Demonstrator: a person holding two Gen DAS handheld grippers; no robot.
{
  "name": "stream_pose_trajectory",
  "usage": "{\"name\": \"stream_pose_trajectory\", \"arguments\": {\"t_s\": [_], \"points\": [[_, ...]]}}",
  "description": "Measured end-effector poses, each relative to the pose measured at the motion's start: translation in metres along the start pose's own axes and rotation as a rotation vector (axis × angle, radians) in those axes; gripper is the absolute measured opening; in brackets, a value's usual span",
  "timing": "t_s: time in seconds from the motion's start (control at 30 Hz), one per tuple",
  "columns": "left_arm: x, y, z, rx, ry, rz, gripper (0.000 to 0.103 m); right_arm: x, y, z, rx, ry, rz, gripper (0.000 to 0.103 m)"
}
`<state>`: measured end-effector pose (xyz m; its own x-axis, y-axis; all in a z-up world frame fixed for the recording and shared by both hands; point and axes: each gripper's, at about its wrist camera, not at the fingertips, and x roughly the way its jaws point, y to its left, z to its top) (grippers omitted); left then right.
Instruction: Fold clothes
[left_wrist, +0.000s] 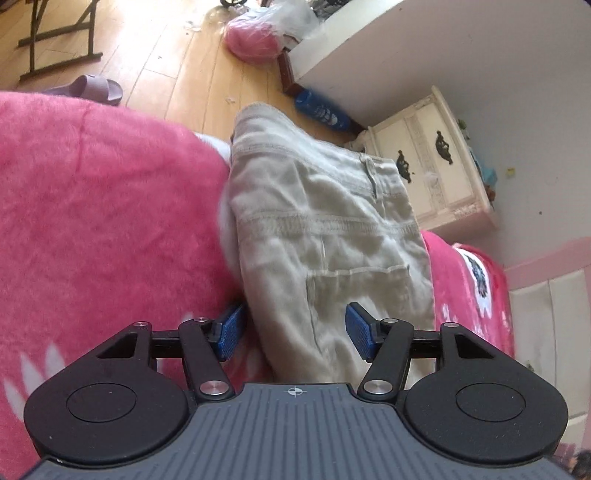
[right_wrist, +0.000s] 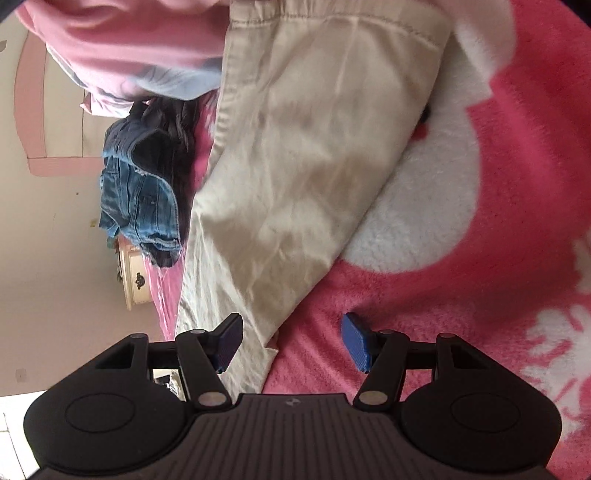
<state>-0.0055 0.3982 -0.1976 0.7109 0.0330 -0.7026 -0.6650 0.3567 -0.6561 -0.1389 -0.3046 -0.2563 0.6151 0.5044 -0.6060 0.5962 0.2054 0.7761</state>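
Left wrist view.
- My left hand-held gripper (left_wrist: 295, 334), bottom centre: one, jaws standing apart, gripping nothing. The near end of the cloth lies between the blue pads (left_wrist: 232, 332); neither pad visibly presses it.
- Beige trousers (left_wrist: 325, 229), centre of frame: one pair, lying on the pink blanket (left_wrist: 103, 192) of the bed, waistband and belt loop toward the upper middle, one back pocket in view lower down. I judge they are laid flat here so the bed can bear the fold.
- Slipper (left_wrist: 92, 88), upper left, on the floor: one.
- Blue shoe (left_wrist: 321, 110), upper centre, on the floor beside the cream nightstand (left_wrist: 436, 166): one of each.
- Bag with pink contents (left_wrist: 255, 37), top centre: one.

Right wrist view.
- My right hand-held gripper (right_wrist: 291, 341), bottom centre: one, jaws standing apart, empty. The trousers' lower edge passes by the left pad; the right pad is over bare blanket.
- The same beige trousers (right_wrist: 295, 166), running from top centre down to lower centre, on the pink-and-white blanket.
- Denim garment (right_wrist: 136, 206), left of centre, heaped with dark clothes (right_wrist: 162, 147), presumably waiting their turn: count unclear.
- Pale pink cloth (right_wrist: 122, 48), upper left: one piece at least.
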Motion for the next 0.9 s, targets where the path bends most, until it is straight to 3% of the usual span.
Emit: {"name": "stream_pose_trajectory", "arguments": {"t_s": [0.17,0.23,0.27,0.3,0.37,0.63,0.77,0.9], "points": [[0.012,-0.004,0.000,-0.018,-0.028,0.023,0.059,0.006,-0.001,-0.004,0.006,0.009,-0.005,0.062],[0.015,-0.012,-0.001,-0.008,-0.057,0.045,0.050,0.007,-0.001,-0.005,0.002,0.007,-0.006,0.062],[0.016,-0.014,-0.002,-0.005,-0.072,0.053,0.039,0.008,-0.001,-0.006,-0.004,0.006,-0.007,0.062],[0.016,-0.017,-0.003,-0.002,-0.086,0.061,0.019,0.008,0.001,-0.007,-0.012,0.005,-0.011,0.062],[0.013,-0.023,-0.002,0.030,-0.107,0.060,0.013,0.008,0.003,-0.008,-0.023,0.004,-0.017,0.062],[-0.003,-0.033,0.024,0.125,-0.149,0.045,0.012,0.006,0.003,-0.008,-0.042,-0.004,-0.022,0.062],[-0.002,-0.017,0.040,0.088,-0.165,0.068,0.011,0.007,0.005,-0.007,-0.061,0.000,-0.024,0.061],[0.012,-0.003,0.040,0.091,-0.129,0.095,0.014,0.010,0.003,-0.005,-0.069,0.001,-0.026,0.061]]}}
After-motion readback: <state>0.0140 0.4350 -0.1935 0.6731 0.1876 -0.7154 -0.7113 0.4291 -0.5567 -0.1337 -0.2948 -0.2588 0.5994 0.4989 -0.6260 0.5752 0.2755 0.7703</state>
